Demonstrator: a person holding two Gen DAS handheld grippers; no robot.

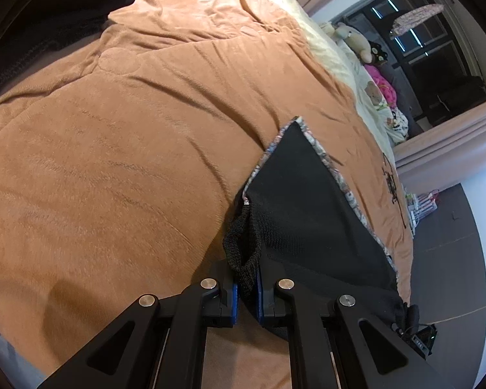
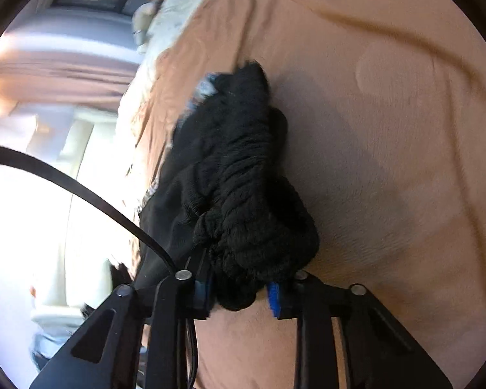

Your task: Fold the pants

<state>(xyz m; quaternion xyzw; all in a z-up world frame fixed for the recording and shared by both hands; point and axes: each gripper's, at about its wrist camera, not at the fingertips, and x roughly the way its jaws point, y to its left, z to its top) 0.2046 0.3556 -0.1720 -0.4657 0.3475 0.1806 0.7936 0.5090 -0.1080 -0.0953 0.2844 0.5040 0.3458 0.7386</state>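
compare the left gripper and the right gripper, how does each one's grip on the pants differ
The left gripper pinches a thin knitted edge of the pants, pads nearly together; the right gripper clamps a thick bunched wad, pads further apart. Ahead of the left gripper the fabric lies fairly flat on the tan blanket; ahead of the right gripper it is crumpled into a heap. Both have blue pads and are shut on the same black pants.

A bed (image 1: 113, 149) covered by a creased tan blanket (image 1: 165, 74) filled the room; stuffed toys (image 1: 356, 37) lay by a dark window (image 1: 437, 61) framed by pinkish curtains (image 1: 453, 136), beside grey flooring (image 1: 450, 243) and white walls.
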